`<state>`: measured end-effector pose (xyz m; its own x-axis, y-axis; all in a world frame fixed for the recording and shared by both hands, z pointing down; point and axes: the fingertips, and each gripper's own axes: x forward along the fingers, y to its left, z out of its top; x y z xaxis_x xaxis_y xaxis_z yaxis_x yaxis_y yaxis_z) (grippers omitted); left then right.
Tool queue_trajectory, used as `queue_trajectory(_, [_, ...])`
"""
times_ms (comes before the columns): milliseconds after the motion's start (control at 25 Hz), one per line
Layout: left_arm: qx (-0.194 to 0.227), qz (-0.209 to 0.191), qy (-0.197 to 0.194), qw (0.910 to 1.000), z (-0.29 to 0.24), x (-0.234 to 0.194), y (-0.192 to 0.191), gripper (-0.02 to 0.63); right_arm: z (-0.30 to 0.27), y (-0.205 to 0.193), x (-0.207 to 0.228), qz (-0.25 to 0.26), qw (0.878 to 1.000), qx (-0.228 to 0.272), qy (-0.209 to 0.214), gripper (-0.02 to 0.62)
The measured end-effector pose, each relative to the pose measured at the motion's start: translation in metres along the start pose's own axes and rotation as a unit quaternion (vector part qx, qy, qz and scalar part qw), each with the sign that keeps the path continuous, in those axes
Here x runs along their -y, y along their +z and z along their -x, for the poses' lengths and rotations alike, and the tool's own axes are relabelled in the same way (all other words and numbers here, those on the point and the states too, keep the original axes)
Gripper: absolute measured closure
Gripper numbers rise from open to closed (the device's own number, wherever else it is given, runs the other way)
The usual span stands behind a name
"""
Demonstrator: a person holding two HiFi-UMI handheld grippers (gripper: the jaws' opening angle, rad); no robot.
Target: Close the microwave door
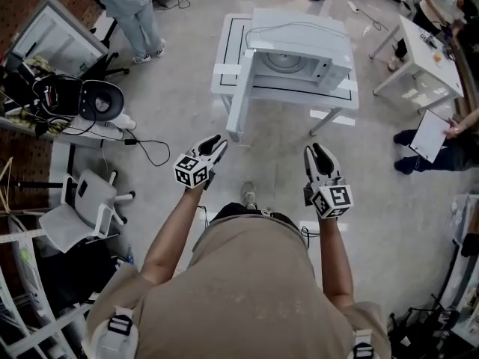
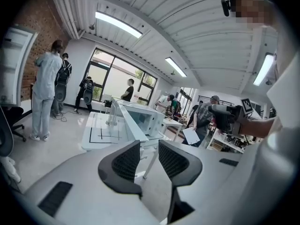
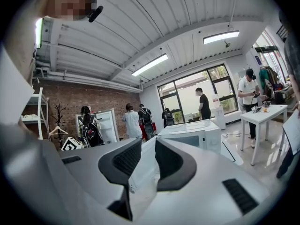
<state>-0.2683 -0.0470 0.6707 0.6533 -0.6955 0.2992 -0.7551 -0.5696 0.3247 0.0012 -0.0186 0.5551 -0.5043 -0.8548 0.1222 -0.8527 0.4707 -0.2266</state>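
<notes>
A white microwave (image 1: 299, 58) stands on a white table (image 1: 224, 81) straight ahead of me. Its door (image 1: 241, 99) hangs open, swung out toward me on the left side. My left gripper (image 1: 217, 142) hovers over the floor just short of the door's free edge, jaws open and empty. My right gripper (image 1: 317, 152) is level with it further right, also open with nothing in it. In the left gripper view the door (image 2: 133, 123) and microwave (image 2: 152, 118) show above the jaws (image 2: 149, 158). The right gripper view has the door (image 3: 140, 172) between its jaws (image 3: 148, 161), well beyond them.
A second white table (image 1: 426, 51) stands at the right with people beside it, one holding paper (image 1: 432, 134). A person (image 1: 135, 13) stands at the far left. Office chairs (image 1: 82, 200), a cluttered desk (image 1: 45, 88) and a floor cable (image 1: 150, 149) fill the left side.
</notes>
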Motion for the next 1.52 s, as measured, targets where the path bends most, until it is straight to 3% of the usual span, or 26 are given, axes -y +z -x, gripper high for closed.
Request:
queue_trajectory(280, [-0.019, -0.011, -0.028, 0.9994, -0.039, -0.023, -0.008, 0.495, -0.015, -0.008, 0.012, -0.003, 1.000, -0.012, -0.027, 0.499])
queue_trajectory(640, [-0.031, -0.023, -0.034, 0.9987, -0.056, -0.029, -0.014, 0.496, -0.016, -0.020, 0.020, 0.005, 0.998, -0.025, -0.053, 0.499])
queue_trajectory(840, [-0.047, -0.039, -0.039, 0.9974, -0.068, -0.018, -0.015, 0.529, -0.022, -0.016, 0.032, 0.002, 0.998, -0.026, -0.049, 0.499])
queue_trajectory(1520, [-0.089, -0.056, -0.052, 0.9931, -0.115, 0.038, -0.022, 0.528, -0.010, -0.004, 0.086, -0.016, 0.999, -0.019, -0.042, 0.499])
